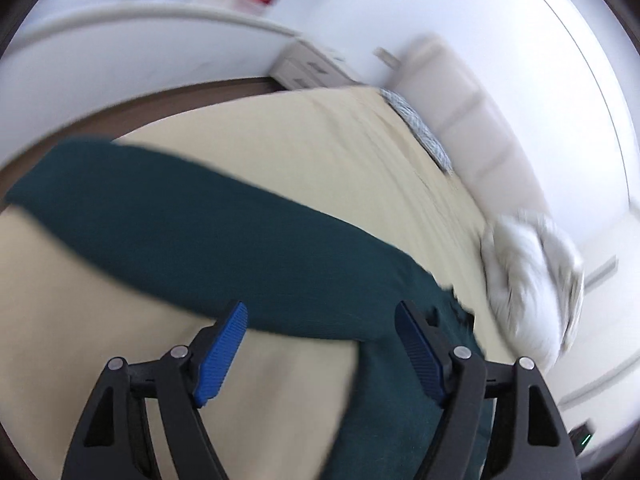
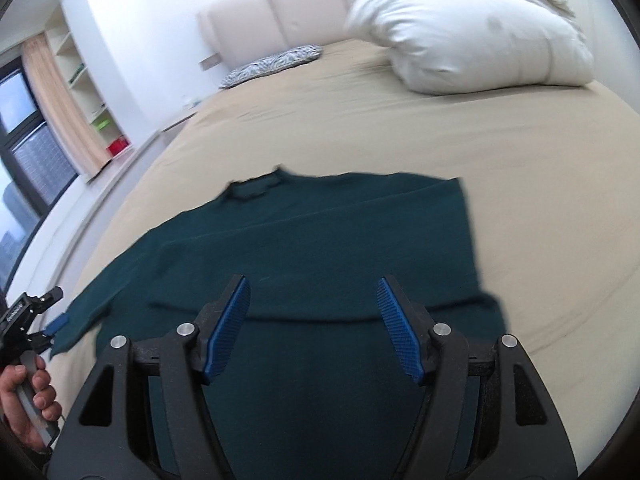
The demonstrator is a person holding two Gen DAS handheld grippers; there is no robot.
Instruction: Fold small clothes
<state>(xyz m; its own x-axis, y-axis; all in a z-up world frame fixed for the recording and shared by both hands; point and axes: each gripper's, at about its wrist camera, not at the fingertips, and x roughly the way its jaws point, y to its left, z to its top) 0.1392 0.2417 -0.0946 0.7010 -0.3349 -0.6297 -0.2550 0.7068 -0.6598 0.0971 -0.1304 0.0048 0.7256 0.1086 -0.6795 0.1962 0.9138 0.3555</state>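
Pillows [image 2: 472, 36] and patterned cushion [image 2: 272, 65] lie beyond the green sweater [image 2: 320, 240].

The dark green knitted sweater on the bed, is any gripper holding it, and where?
Nothing is held. The dark green knitted sweater lies spread on the beige bed sheet; the left gripper and right gripper both hang open above it.

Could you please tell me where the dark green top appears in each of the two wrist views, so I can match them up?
Left wrist view: the dark green top runs as a band from the left edge to the lower right, passing beyond the open jaws.
Right wrist view: it lies spread across the centre, neckline at its far edge.
Shared landmark: the white pillow on the beige bed sheet.
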